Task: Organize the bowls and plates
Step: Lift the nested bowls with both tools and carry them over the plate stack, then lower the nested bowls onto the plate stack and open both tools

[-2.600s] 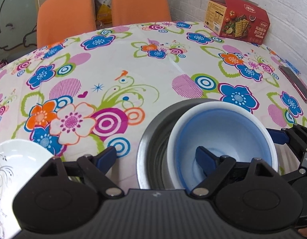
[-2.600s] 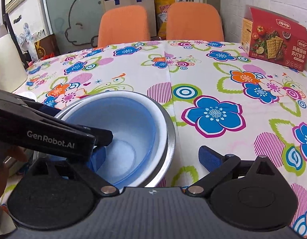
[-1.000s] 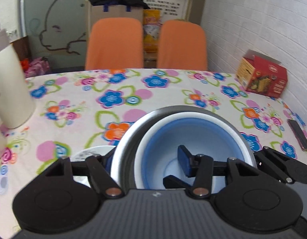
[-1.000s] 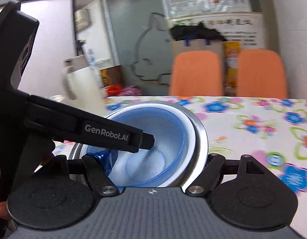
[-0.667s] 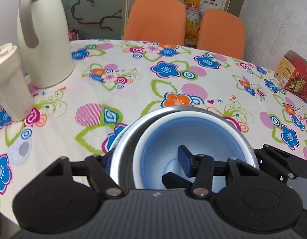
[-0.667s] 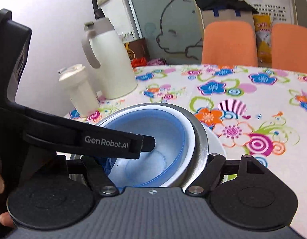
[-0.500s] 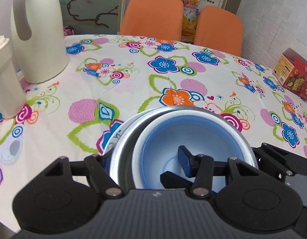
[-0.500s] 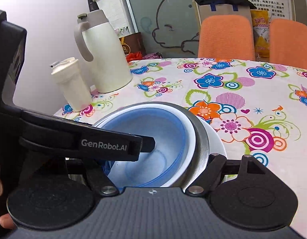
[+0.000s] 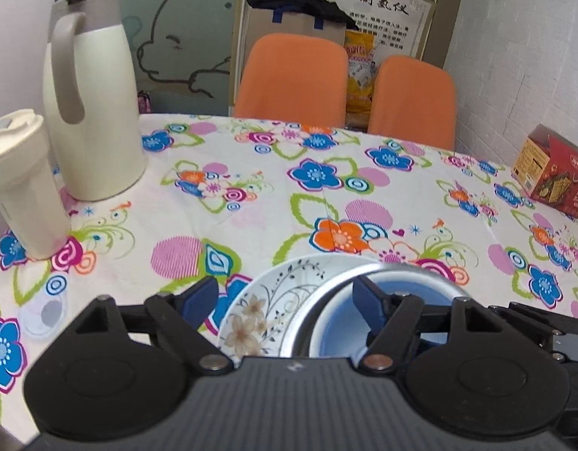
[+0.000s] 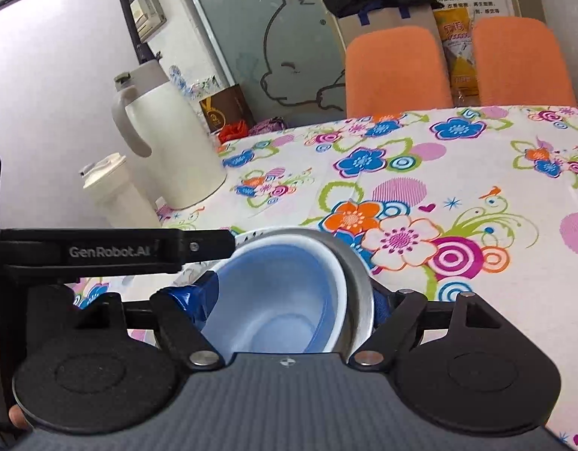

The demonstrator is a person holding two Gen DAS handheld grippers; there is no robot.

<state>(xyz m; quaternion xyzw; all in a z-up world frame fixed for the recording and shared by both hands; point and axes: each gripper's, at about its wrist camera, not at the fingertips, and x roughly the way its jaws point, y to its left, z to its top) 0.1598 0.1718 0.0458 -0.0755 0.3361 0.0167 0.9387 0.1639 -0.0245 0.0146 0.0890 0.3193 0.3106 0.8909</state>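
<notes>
A blue-lined white bowl [image 9: 337,323] sits nested in a steel bowl [image 9: 364,272]. The stack is over the right part of a white floral plate [image 9: 266,300]; contact is hidden. My left gripper [image 9: 285,295] is open. Its left finger is over the cloth beside the plate, and its right finger hangs inside the blue bowl without pinching the rim. My right gripper [image 10: 290,297] is shut on the stack, one pad inside the blue bowl [image 10: 281,300] and the other behind the steel bowl's [image 10: 358,274] outer wall. The bowls' near rim is hidden.
A cream jug [image 9: 93,120] and a cream tumbler [image 9: 22,188] stand at the table's left edge. A red cracker box [image 9: 551,176] sits far right. Two orange chairs [image 9: 292,79] stand behind the flowered tablecloth [image 9: 289,195]. A hand [image 10: 14,421] holds the left gripper.
The bowl stack came down over the floral plate. My left gripper has spread its fingers and let go of the rim. The right gripper keeps its hold.
</notes>
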